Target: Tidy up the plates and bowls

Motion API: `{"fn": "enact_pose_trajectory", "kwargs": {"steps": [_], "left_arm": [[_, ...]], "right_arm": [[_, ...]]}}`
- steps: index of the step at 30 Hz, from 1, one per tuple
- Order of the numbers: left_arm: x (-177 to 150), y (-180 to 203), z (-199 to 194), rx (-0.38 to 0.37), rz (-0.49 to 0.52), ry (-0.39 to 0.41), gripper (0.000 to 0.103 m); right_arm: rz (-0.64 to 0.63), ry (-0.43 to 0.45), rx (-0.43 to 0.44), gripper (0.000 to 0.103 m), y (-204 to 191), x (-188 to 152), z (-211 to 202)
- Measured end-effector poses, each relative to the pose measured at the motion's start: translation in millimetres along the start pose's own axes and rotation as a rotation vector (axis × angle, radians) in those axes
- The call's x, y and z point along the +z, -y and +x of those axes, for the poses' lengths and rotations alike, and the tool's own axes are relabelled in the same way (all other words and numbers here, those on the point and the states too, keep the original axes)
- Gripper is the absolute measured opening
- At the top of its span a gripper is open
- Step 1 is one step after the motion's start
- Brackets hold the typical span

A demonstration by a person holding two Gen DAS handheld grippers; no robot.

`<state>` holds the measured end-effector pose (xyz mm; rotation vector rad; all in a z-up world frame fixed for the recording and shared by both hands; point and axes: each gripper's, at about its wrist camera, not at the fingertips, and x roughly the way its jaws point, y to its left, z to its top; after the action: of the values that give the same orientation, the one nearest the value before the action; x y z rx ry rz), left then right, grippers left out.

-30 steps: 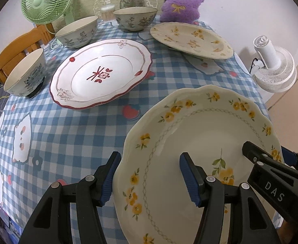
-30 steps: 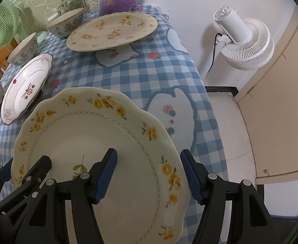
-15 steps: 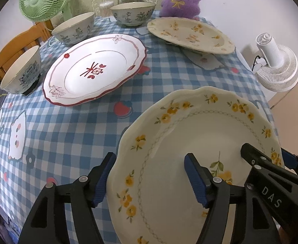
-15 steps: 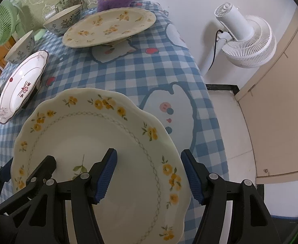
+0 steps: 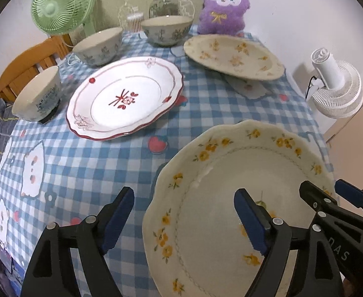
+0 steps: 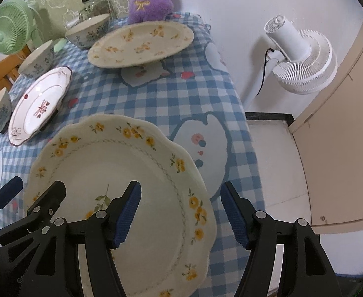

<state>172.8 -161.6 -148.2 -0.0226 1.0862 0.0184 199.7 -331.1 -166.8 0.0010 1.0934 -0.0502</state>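
Yellow-flowered plate on checked table, left hand-held gripper jaws opening astride its left rim, right hand-held gripper spread astride right rim, neither pressing.

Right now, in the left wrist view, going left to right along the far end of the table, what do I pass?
Green fan → cotton swab holder → glass jar → purple plush toy.
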Motion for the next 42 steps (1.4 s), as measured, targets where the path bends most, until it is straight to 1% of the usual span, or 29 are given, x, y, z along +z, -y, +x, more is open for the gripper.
{"fn": "enact_pose_trajectory", "kwargs": {"steps": [1, 3, 7, 13, 17, 18, 20, 22, 25, 28, 33, 38, 42], "left_arm": [[-0.3, -0.3, -3.0, -0.014, -0.005, 0.032, 0.085], [-0.5, -0.2, -12.2, -0.018, -0.009, 0.056, 0.085], [0.6, 0.9, -34.3, 0.002, -0.004, 0.118, 0.085], [4.9, -6.8, -67.2, -0.007, -0.019, 0.176, 0.086], [9.5, -12.3, -82.6, -0.034, -0.005, 0.208, 0.087], [11.3, -12.1, -87.8, -0.025, 0.003, 0.217, 0.087], [15.3, -12.0, -101.8, 0.000, 0.019, 0.261, 0.087], [19.1, -13.4, -116.0, -0.007, 0.023, 0.311, 0.087], [25.3, -19.0, -129.4, -0.050, 0.017, 0.327, 0.087], [33.1, -24.0, -144.0, -0.060, 0.025, 0.357, 0.087], [43.4, -33.1, -160.2, -0.091, 0.027, 0.374, 0.087], [50.3, -38.4, -174.8, -0.092, 0.048, 0.420, 0.087], [57.0, -40.0, -179.4, -0.073, 0.059, 0.442, 0.087]], "right_arm": [[-0.003, 0.007, 0.004, 0.070, 1.0, 0.4, -4.7], [-0.008, 0.030, 0.011, 0.070, 1.8, 0.9, -14.3], [-0.005, 0.073, 0.025, 0.071, 4.4, 3.2, -36.2], [-0.009, 0.126, 0.048, 0.071, 0.1, 2.6, -65.7], [0.009, 0.169, 0.035, 0.071, -4.2, 2.8, -87.2], [0.021, 0.179, 0.030, 0.071, -5.2, 2.6, -93.5], [0.036, 0.213, 0.032, 0.071, -6.1, 3.7, -106.4], [0.050, 0.238, 0.024, 0.071, -7.5, 7.0, -118.4], [0.076, 0.272, 0.028, 0.071, -9.0, 12.0, -136.4], [0.083, 0.300, 0.024, 0.071, -14.3, 16.3, -152.0], [0.074, 0.339, 0.018, 0.072, -22.4, 23.8, -175.3], [0.073, 0.378, -0.007, 0.077, -28.7, 31.9, -191.4], [0.078, 0.397, -0.020, 0.078, -30.9, 36.8, -197.4]]}}
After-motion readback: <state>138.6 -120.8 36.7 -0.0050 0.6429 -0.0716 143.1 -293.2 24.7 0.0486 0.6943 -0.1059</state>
